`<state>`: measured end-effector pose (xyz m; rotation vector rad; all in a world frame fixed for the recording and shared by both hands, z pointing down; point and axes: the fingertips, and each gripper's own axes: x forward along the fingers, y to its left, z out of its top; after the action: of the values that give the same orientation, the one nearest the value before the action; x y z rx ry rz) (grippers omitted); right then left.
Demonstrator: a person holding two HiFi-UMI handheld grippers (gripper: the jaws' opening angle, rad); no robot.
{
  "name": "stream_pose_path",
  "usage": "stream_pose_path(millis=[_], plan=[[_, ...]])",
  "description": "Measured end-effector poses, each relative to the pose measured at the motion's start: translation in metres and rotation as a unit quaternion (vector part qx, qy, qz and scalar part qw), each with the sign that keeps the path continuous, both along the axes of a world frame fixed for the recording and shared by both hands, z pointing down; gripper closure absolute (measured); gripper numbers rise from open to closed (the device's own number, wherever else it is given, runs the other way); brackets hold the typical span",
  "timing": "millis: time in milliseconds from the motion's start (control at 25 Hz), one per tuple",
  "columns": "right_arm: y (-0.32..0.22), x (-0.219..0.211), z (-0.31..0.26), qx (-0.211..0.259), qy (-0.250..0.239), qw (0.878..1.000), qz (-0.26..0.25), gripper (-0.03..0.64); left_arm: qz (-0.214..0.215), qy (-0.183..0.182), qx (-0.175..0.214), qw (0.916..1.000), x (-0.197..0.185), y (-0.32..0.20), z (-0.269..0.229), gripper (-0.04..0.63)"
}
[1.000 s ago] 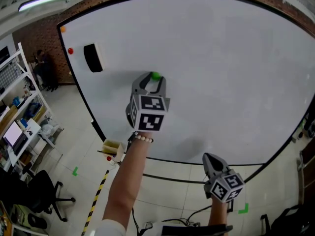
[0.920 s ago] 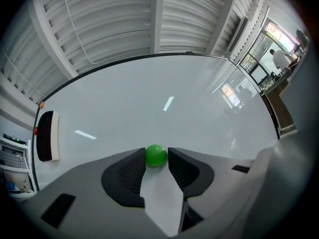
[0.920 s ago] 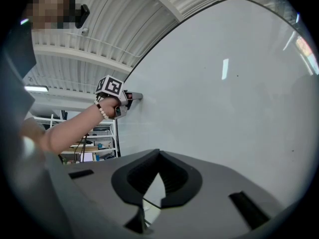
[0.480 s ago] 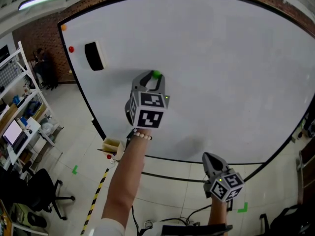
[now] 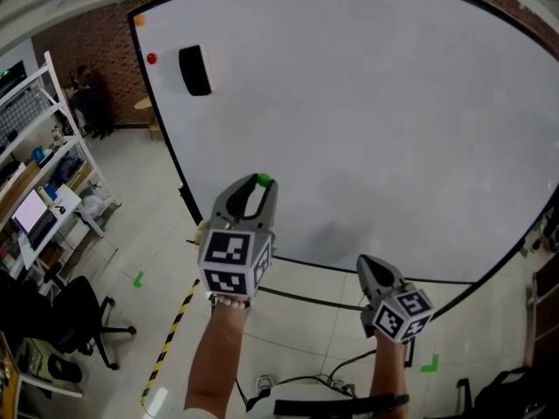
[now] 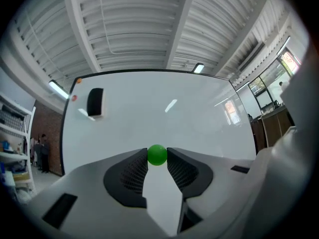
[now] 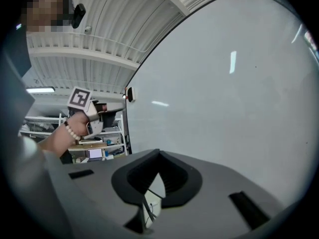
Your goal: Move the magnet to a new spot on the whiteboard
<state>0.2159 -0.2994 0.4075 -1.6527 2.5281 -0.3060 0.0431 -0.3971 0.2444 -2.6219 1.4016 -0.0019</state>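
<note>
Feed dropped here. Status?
Left gripper: jaws just closed in, gripping green magnet. Right gripper shut, empty. Nothing in the way; eraser far upper left on whiteboard.

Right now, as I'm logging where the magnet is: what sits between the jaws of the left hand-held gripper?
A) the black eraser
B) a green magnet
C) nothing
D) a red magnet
B: the left gripper view shows the green magnet pinched between the jaw tips of the left hand-held gripper, whose jaws have just been closing on it.
</note>
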Motion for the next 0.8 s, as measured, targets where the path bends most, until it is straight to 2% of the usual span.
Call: stream_pose_path(millis=[240,520,640,800], plan=[[-0.015,-0.046,0.001,-0.011,-0.002,1.0,-0.02,0.611,-0.038,0.045,-0.081,0.995,-0.079,0.055,0.089,0.479],[-0.019,-0.085,0.011,-0.026,0.025,0.998,-0.05,0.611,-0.059,0.065,-0.163,0.9827,-0.112,0.088,0.175,0.479],[-0.014,-0.096,0.019,-0.033,0.027,0.997,-0.065,0.611,-0.067,0.072,-0.179,0.9789,-0.117,0.095,0.191,0.479],[-0.003,-0.117,0.022,-0.032,0.03,0.996,-0.083,0.609,-0.057,0.075,-0.172,0.9805,-0.112,0.09,0.184,0.479]])
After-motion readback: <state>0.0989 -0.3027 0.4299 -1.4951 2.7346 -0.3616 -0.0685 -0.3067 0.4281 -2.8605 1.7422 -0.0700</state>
